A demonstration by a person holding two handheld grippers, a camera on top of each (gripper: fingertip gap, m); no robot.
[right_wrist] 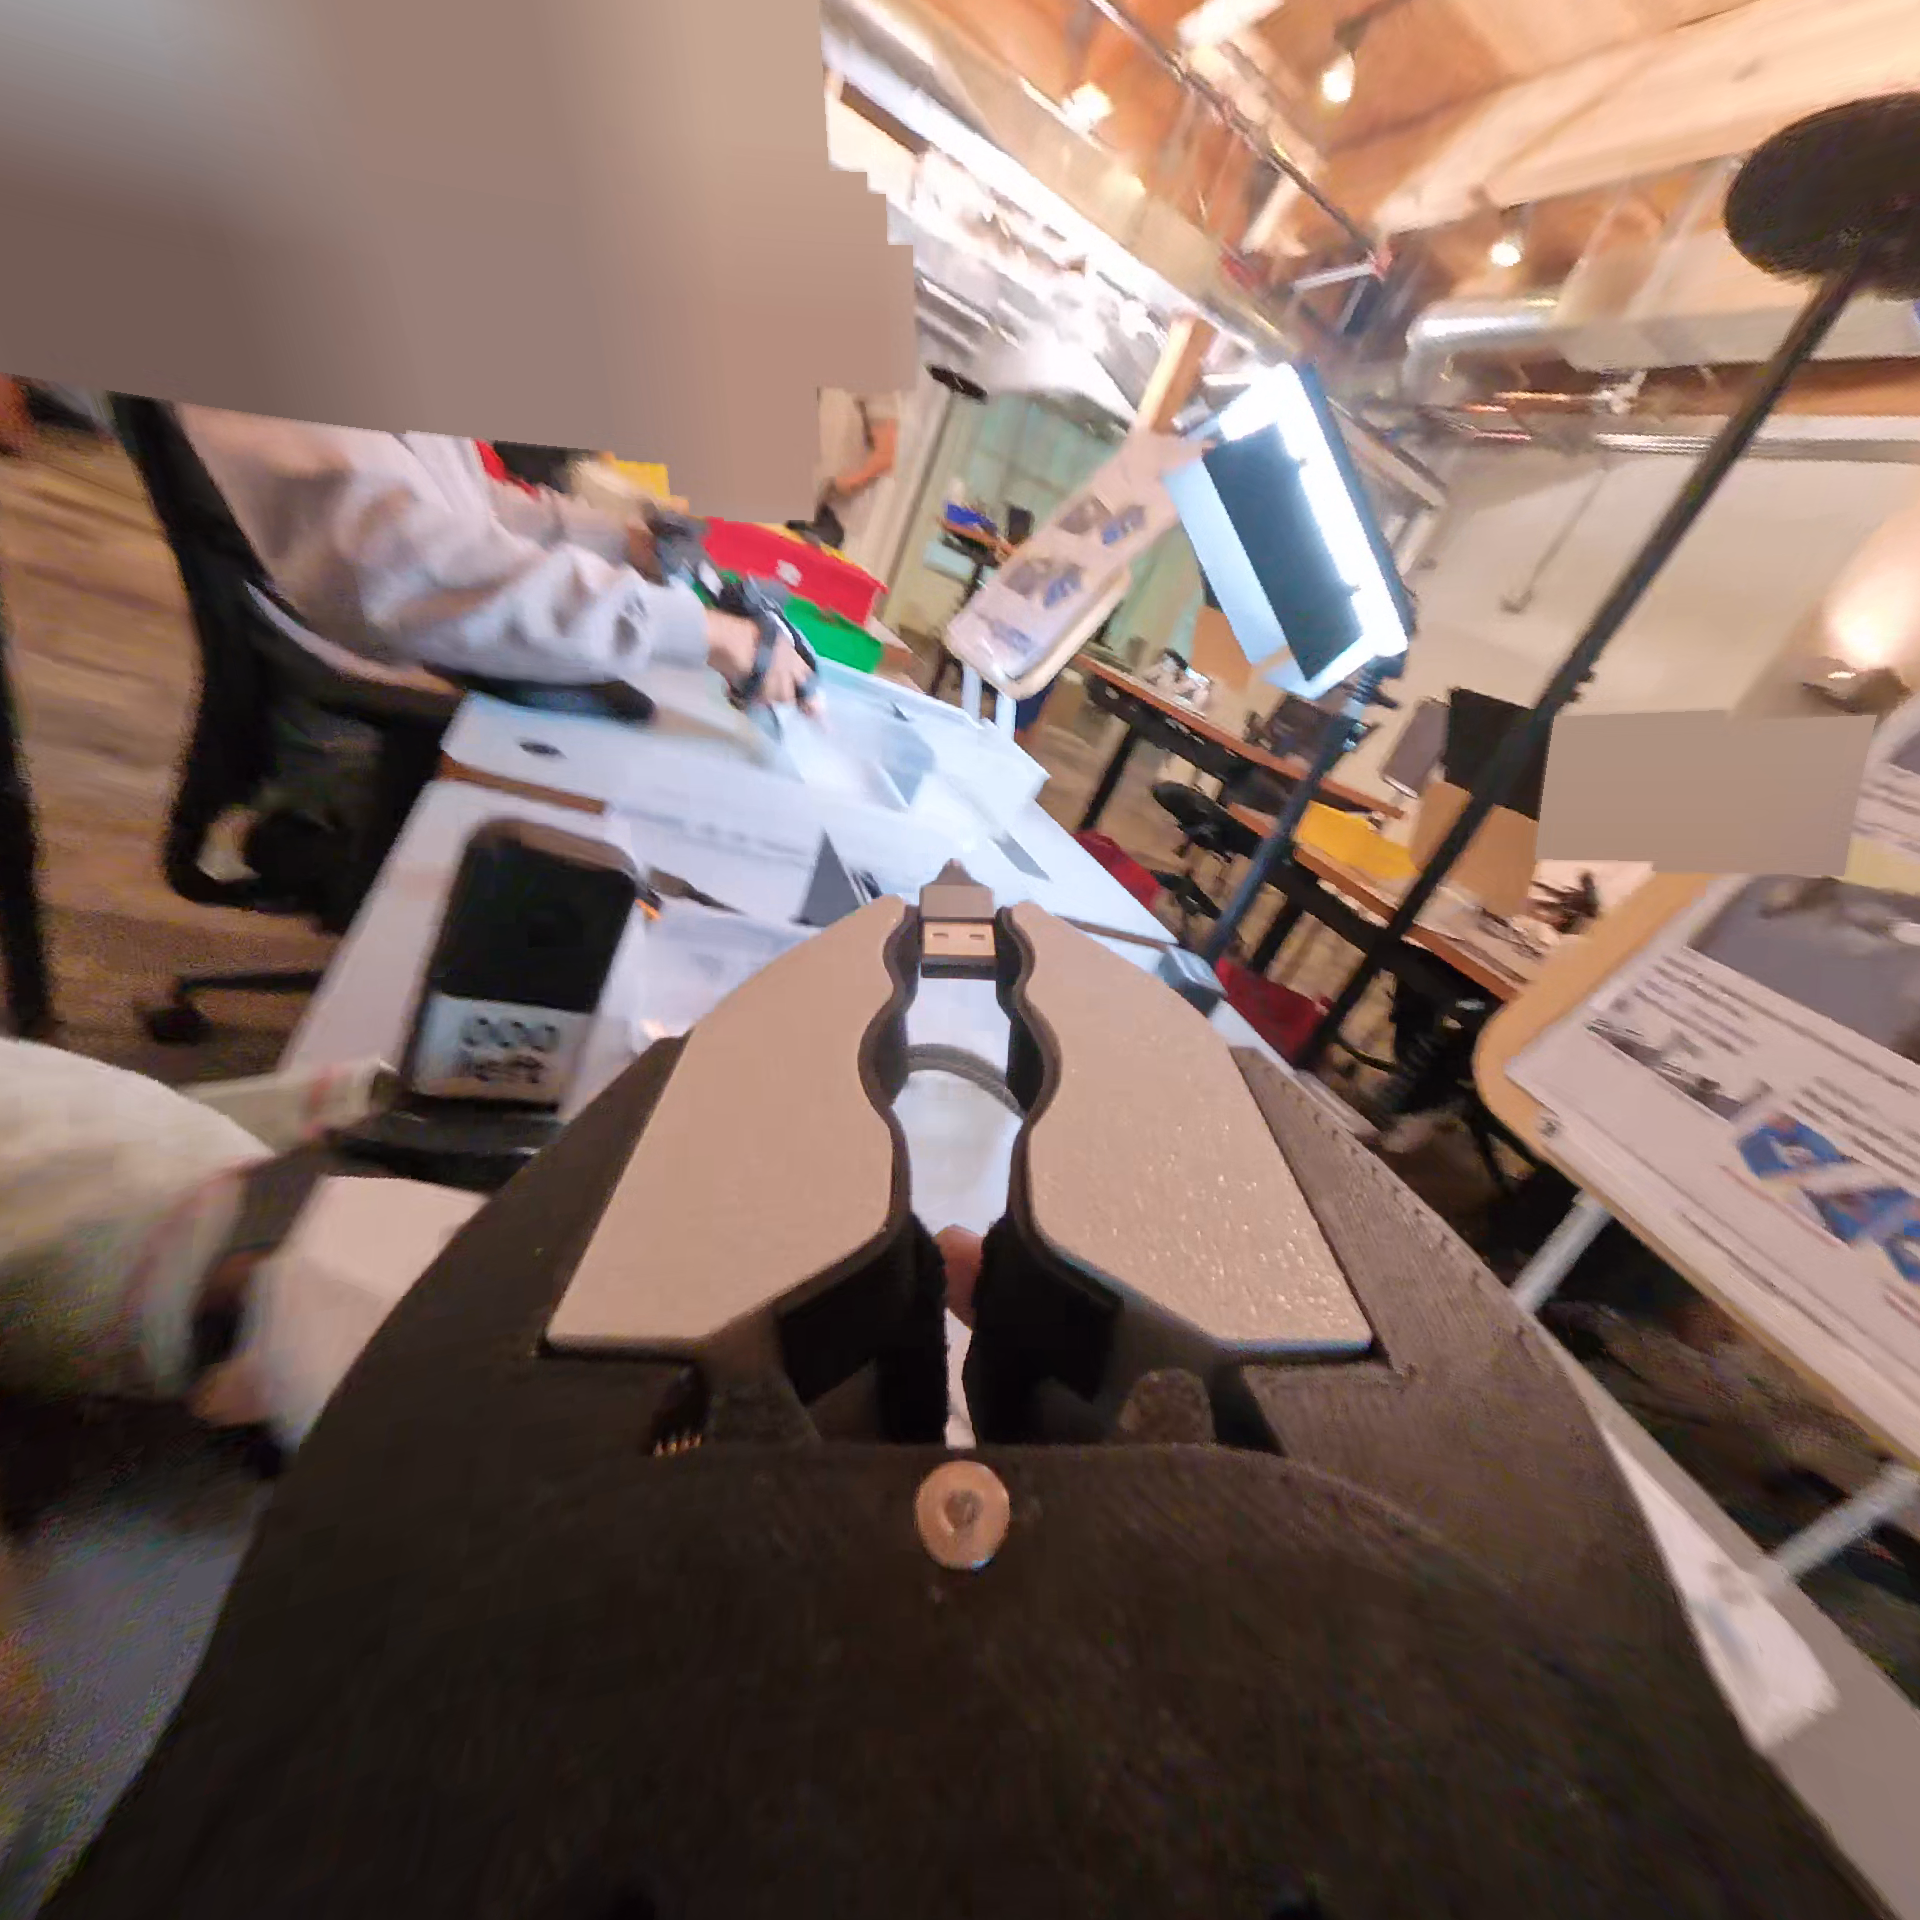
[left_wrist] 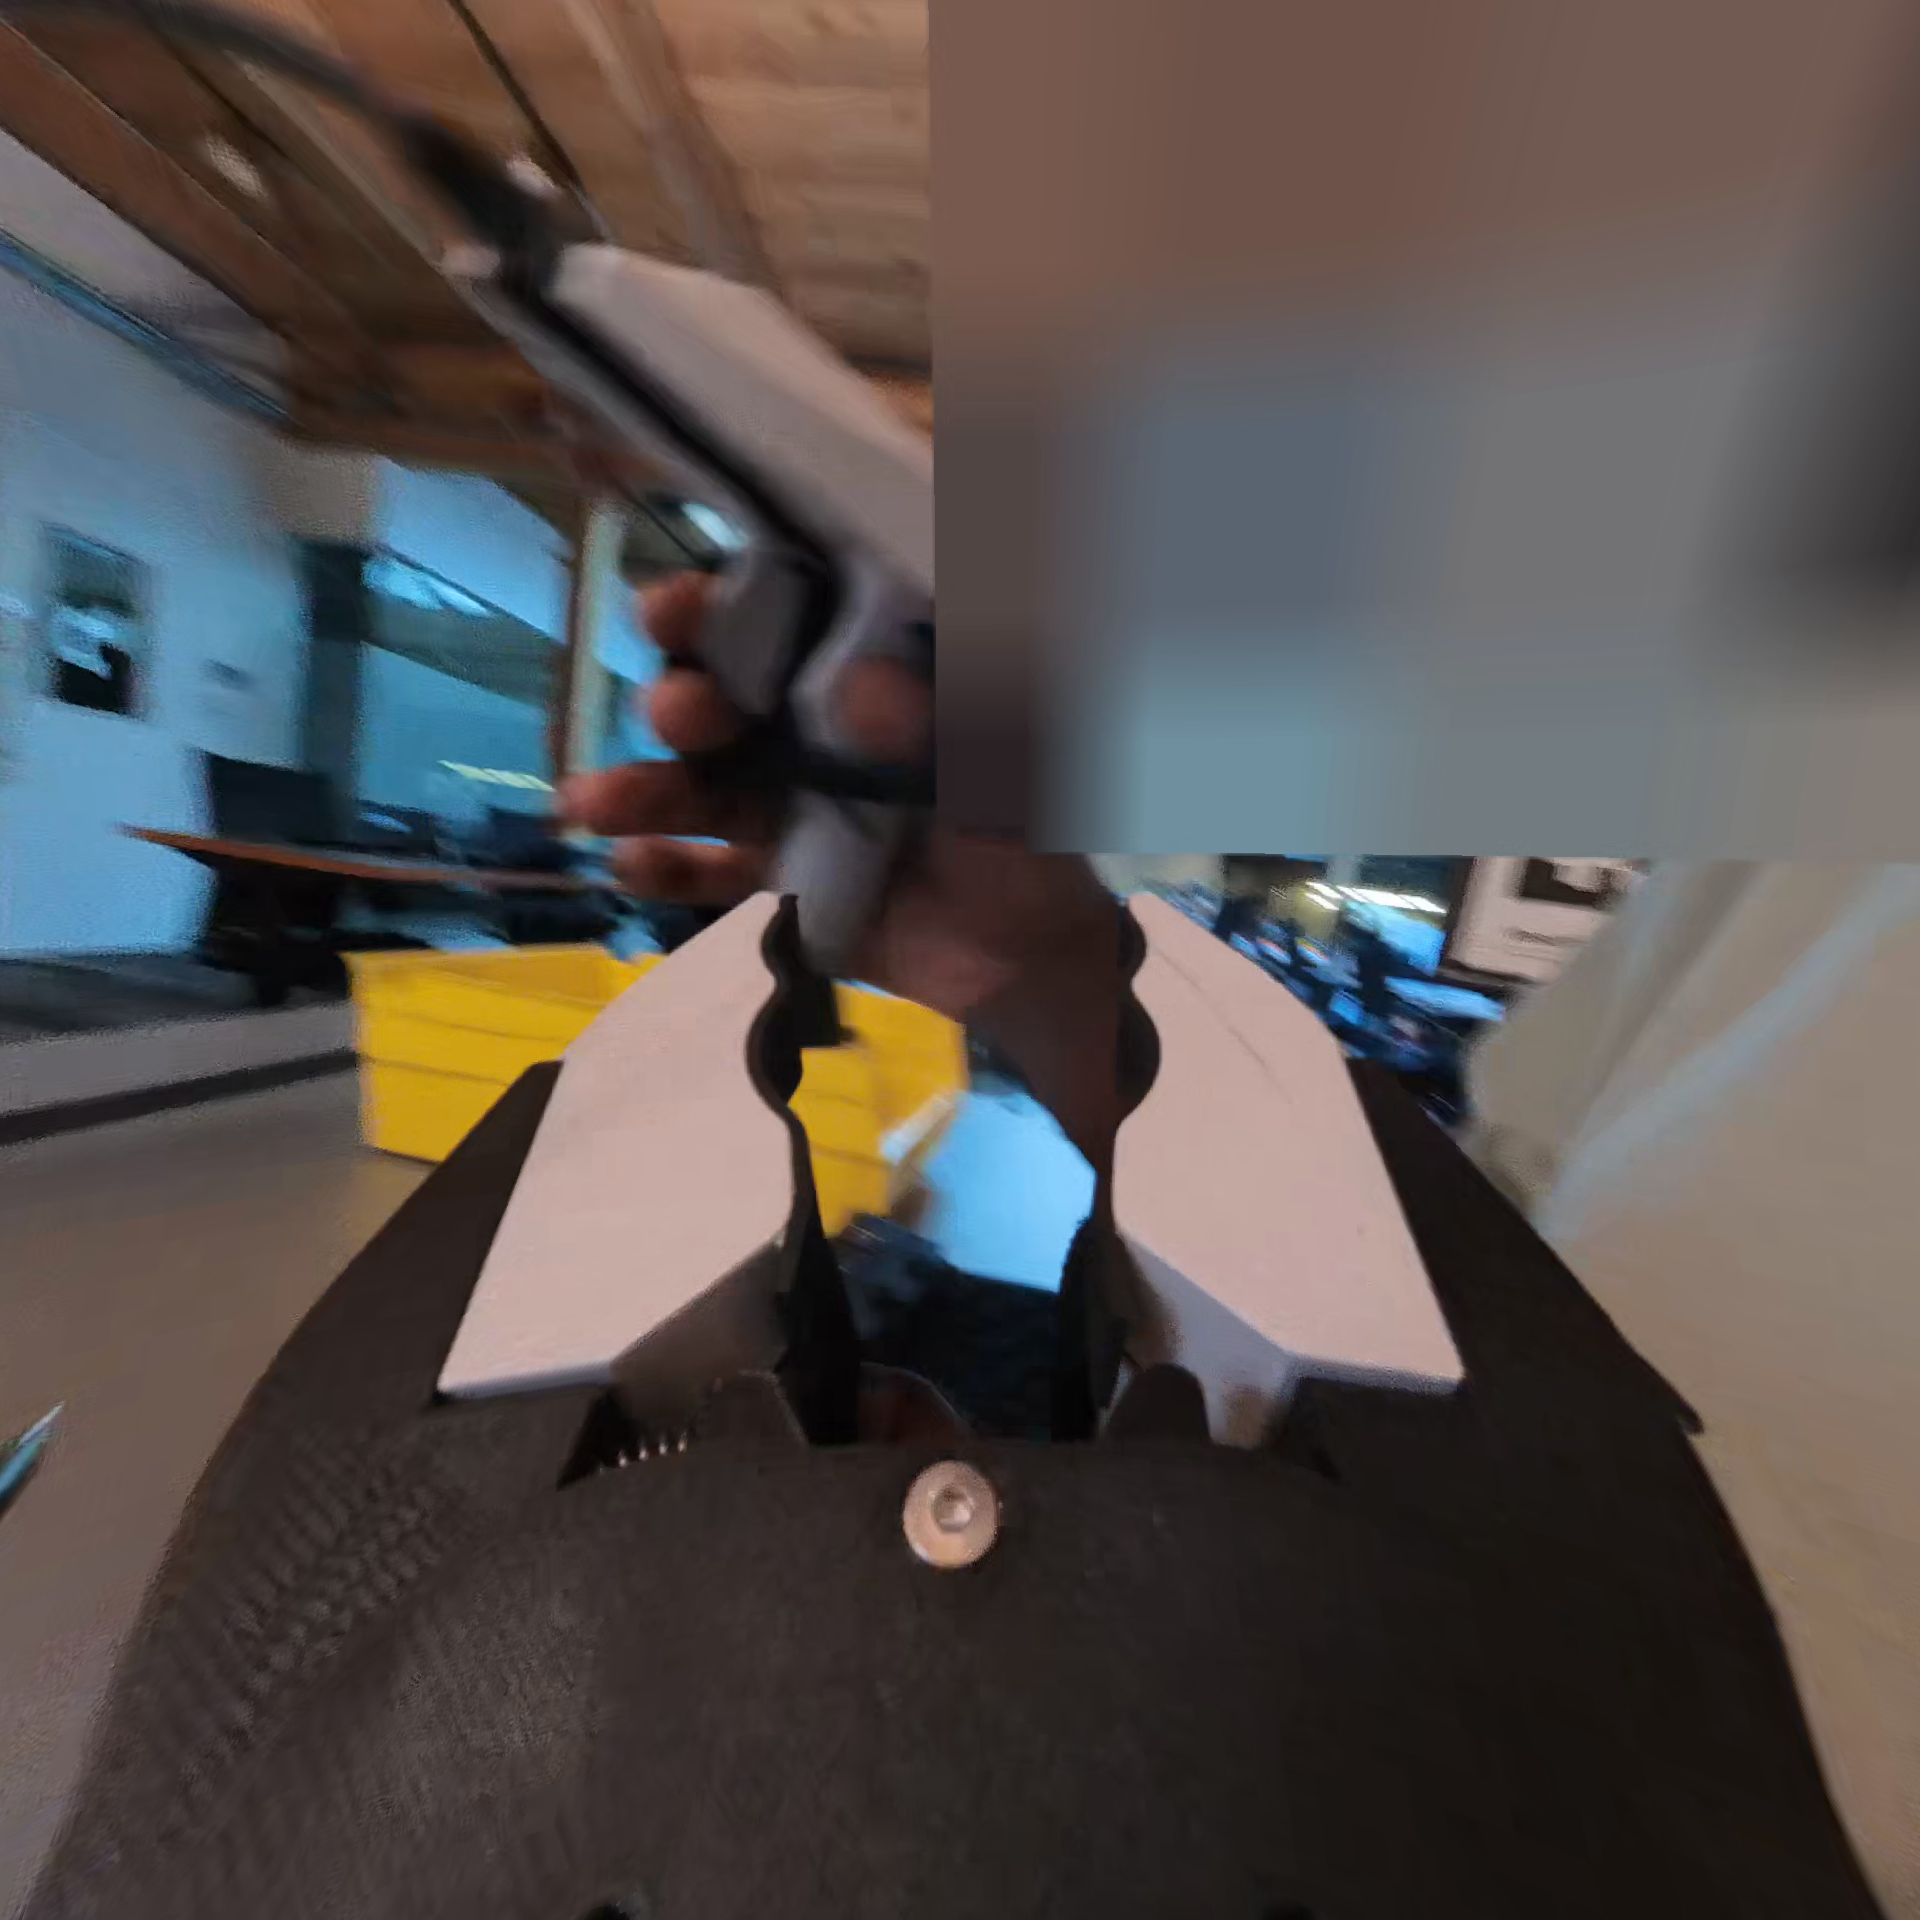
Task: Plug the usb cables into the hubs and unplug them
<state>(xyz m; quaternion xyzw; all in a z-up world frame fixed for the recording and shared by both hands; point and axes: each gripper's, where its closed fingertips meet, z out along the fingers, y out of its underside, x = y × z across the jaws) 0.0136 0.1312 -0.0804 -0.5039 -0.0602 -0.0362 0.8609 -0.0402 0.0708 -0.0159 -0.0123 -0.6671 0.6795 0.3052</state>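
One usb plug (right_wrist: 957,932) sits pinched at right claw (right_wrist: 957,940) tips; left claw (left_wrist: 954,966) gapes empty.

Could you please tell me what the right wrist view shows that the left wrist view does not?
Only the right wrist view shows the right gripper shut on a USB plug, above a white table. Only the left wrist view shows the open left gripper, yellow bins and a hand gripping a grey handle. Both show a workshop with wooden ceilings.
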